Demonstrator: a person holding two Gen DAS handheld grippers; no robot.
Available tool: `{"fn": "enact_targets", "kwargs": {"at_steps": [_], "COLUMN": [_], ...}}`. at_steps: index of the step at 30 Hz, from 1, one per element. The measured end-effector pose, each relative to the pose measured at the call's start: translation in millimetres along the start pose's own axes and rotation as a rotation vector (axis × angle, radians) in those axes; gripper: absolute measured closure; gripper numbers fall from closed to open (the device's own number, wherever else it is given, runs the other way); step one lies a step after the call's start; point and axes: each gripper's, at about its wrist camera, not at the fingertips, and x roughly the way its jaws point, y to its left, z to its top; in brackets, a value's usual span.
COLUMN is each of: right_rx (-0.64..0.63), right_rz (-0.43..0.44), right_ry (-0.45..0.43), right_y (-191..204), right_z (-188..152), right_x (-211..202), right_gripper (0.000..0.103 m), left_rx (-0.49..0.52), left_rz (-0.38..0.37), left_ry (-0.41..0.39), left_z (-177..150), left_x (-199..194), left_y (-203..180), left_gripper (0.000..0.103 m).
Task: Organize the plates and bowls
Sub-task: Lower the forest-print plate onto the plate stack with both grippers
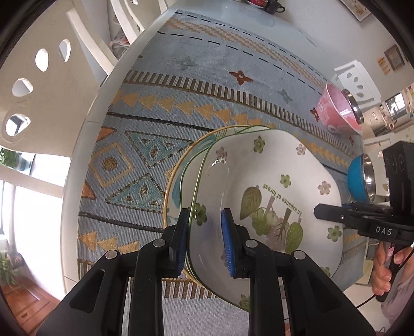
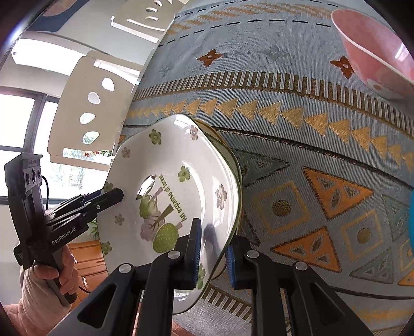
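Observation:
A white square plate [image 1: 271, 175] printed with flowers and "An expanse of forest" tops a small stack; green-rimmed and yellow-rimmed plates [image 1: 178, 181] show beneath it. My left gripper [image 1: 205, 243] is shut on the stack's near rim, one blue pad above and one below. My right gripper [image 2: 213, 258] is shut on the opposite rim of the same plate [image 2: 176, 181]. Each gripper shows in the other's view, the right gripper [image 1: 320, 210] and the left gripper [image 2: 117, 193]. The stack seems held just over the patterned cloth [image 1: 145, 129]. A pink bowl [image 1: 336, 111] and a blue steel-lined bowl [image 1: 358, 181] stand at the right.
The round table's white edge [image 1: 85, 134] curves close on the left, with white chairs [image 1: 85, 46] beyond it. A dark mug [image 1: 273, 6] sits at the far side. In the right wrist view the pink bowl [image 2: 375, 46] is at the upper right and a chair back [image 2: 88, 113] at the left.

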Motion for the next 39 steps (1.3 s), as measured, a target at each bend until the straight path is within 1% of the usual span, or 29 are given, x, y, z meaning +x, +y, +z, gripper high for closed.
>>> {"fn": "enact_targets", "kwargs": {"at_steps": [5,7,10,11,12,13,15,17,19,23,26,27,31,33,34,35,39], "right_rx": [0.014,0.014,0.007,-0.002,-0.013,-0.019,0.004,0.042,0.067,0.043,0.055,0.065,0.091,0.08,0.08,0.08,0.044], "right_rz": [0.025,0.032,0.029,0.02,0.011,0.007,0.022,0.056,0.077,0.044,0.05,0.058,0.07,0.05,0.041,0.025,-0.03], "right_ry": [-0.02,-0.034,-0.039,-0.033,-0.027,-0.03,-0.069,-0.078,-0.093,-0.108,-0.096,-0.087,-0.042,-0.03,-0.029,-0.025,0.008], "right_y": [-3.8,-4.9,-3.5,-1.0,2.5,4.7,2.0,-5.3,-10.4,-5.9,-7.5,-8.9,-13.9,-13.2,-12.5,-11.9,-2.3], "right_z": [-4.1,-4.9,-6.8,-8.0,-9.9,-11.6,-14.4,-15.0,-14.2,-10.1,-8.0,-7.8,-7.2,-7.8,-7.7,-7.2,-5.1], "right_x": [0.8,1.0,3.1,5.7,9.2,11.1,7.2,6.2,5.3,4.8,5.6,5.4,-1.6,-8.2,-10.4,-11.1,-5.2], "right_gripper": [0.086,0.086,0.086,0.086,0.085,0.084,0.083,0.083,0.083,0.083,0.083,0.083,0.083,0.082,0.079,0.073,0.073], "left_rx": [0.013,0.013,0.031,0.029,0.02,0.018,0.032,0.05,0.042,0.025,0.014,0.013,0.021,0.013,0.014,0.016,0.016], "left_rz": [-0.003,0.008,0.088,0.096,0.071,0.062,0.075,0.102,0.109,0.11,0.116,0.115,0.13,0.107,0.109,0.116,0.121], "left_ry": [-0.019,-0.026,-0.003,0.009,0.013,0.018,0.023,0.017,0.006,-0.004,-0.006,-0.008,-0.018,-0.015,-0.016,-0.015,-0.022], "left_z": [-1.4,-1.0,-0.9,-1.3,-2.3,-2.0,-0.3,0.9,4.0,11.5,12.6,12.5,11.2,11.1,11.7,12.5,15.5], "left_x": [-2.2,-4.0,-0.3,2.1,3.3,3.6,4.8,7.2,9.1,9.0,8.8,8.2,4.0,3.6,4.2,4.7,2.5], "left_y": [-1.4,-1.9,-4.4,-2.7,-0.4,0.5,-3.6,-8.4,-7.6,-4.2,-4.4,-4.0,-3.9,-2.2,-2.2,-2.5,-3.5], "left_gripper": [0.083,0.083,0.082,0.081,0.081,0.081,0.081,0.081,0.081,0.081,0.081,0.078,0.078,0.077,0.077,0.077,0.077]}}
